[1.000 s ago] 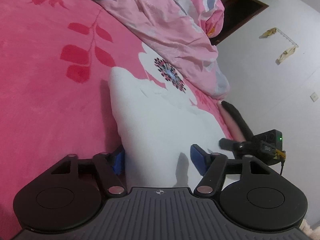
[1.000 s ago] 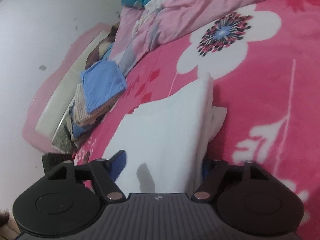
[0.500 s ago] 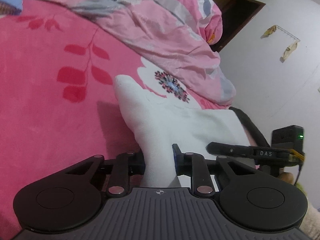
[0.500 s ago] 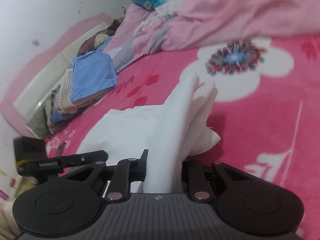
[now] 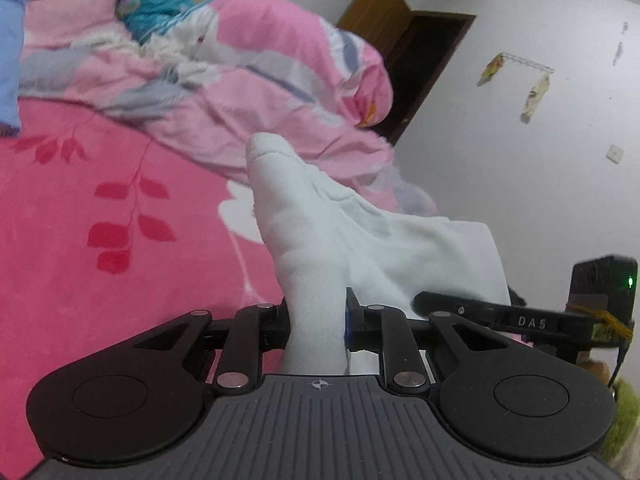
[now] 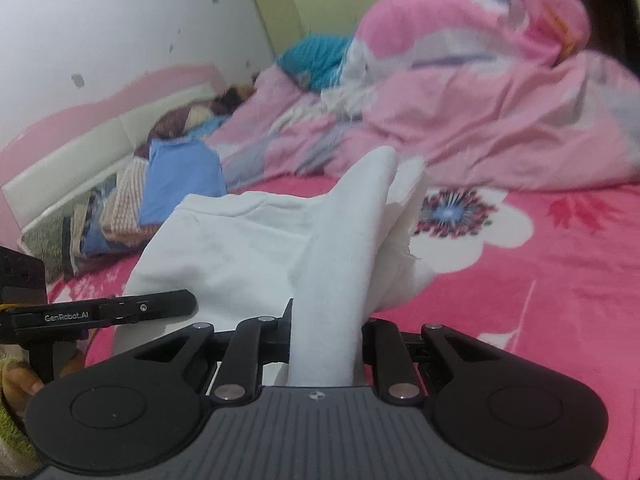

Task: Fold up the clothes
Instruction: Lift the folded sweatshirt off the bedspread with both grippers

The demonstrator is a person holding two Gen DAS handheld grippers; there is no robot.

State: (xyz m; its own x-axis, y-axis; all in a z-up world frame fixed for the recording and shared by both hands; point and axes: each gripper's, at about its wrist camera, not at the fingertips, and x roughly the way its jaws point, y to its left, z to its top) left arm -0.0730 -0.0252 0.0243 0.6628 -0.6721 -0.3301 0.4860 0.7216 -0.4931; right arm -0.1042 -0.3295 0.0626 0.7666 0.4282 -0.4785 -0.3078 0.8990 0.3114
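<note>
Now white garment (image 5: 320, 240) — bunched, lifted — spans both grips.

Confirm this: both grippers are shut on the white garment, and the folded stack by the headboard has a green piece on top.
Not quite. The top piece of the stack is blue, not green, as the right wrist view shows. The rest holds: the left gripper and right gripper are each shut on the white garment.

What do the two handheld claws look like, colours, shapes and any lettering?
Both look alike: the left claw and right claw have a ribbed grey body, black linkage arms with silver rivets and round black discs. The left shows a blue pad. Side on, the left reads GenRobot_AI, the right DAS beside a green light.
</note>
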